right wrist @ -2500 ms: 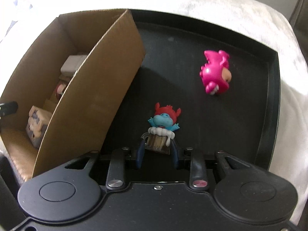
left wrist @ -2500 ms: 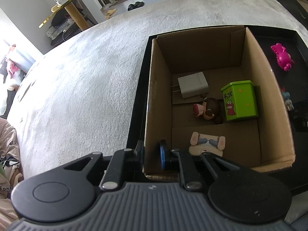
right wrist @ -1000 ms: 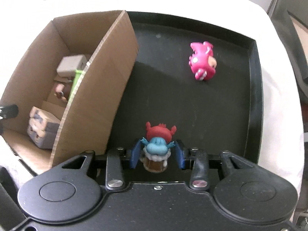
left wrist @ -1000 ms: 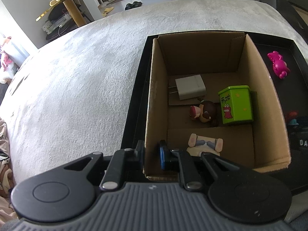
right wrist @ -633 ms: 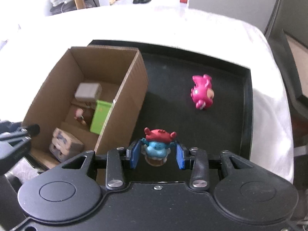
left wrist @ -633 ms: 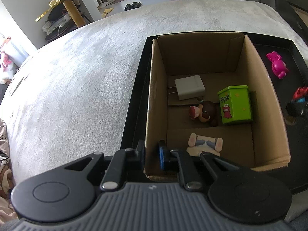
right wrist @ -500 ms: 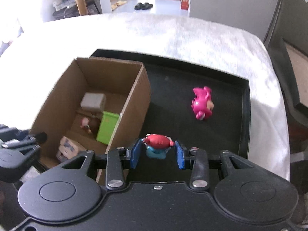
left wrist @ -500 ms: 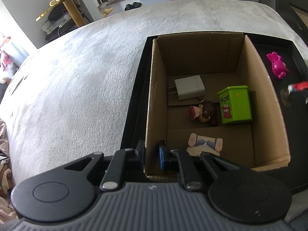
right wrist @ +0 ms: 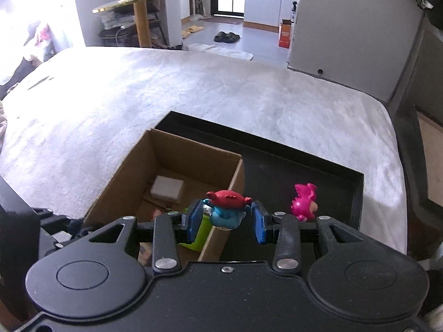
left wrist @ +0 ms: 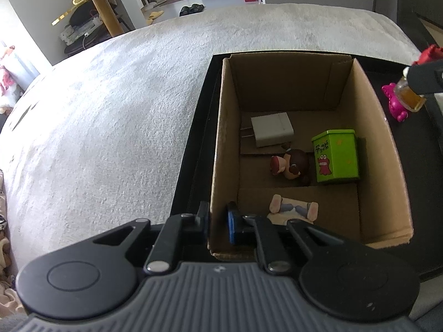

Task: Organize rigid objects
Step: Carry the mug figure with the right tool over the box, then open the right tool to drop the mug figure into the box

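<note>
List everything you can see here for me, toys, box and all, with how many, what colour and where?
cardboard box: 1, brown, open-topped, standing on the tray
tray: 1, black, on the pale grey plush surface
charger plug: 1, white, at the far end inside the box
green box: 1, lime green with a red monster, upright inside the box
doll figure: 1, brown-haired, lying beside the green box
flat figure: 1, beige and grey, at the near end inside the box
pink toy: 1, bright pink, on the tray outside the box
blue figure: 1, blue with a red cap, held in the air
left gripper: 1, black, clamped on the box's near wall
right gripper: 1, black with blue pads, holding the blue figure
</note>
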The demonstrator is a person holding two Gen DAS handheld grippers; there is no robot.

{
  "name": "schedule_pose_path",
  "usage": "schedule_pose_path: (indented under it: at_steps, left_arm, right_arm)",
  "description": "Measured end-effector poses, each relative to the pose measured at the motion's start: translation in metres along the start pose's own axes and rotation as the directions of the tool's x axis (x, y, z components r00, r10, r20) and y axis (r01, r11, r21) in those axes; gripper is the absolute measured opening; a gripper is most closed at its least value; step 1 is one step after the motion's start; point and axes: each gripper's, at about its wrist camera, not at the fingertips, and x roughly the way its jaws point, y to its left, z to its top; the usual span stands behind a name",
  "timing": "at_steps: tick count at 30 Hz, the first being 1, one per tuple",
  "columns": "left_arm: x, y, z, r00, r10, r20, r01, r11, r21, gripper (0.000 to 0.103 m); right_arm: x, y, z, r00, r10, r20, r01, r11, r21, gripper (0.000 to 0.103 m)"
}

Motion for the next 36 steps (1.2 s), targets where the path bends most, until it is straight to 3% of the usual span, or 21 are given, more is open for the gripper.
schedule_pose_path:
  at_steps: [17, 36]
  left_arm:
    - [0.002, 0.016, 0.001, 0.997, -0.079, 0.023, 0.081, 0.993, -0.081, 0.01]
    - [0.004, 0.023, 0.001, 0.992, -0.12, 0.033, 0.123, 0.986, -0.114, 0.01]
  right_arm:
    - [0.022, 0.017, 0.005, 0.996, 0.081, -0.027, -0.08, 0.997, 0.024, 0.038]
    - [0.044, 0.033, 0.017, 0.999, 0.034, -0.037, -0.034, 0.999, -0.011, 0.043]
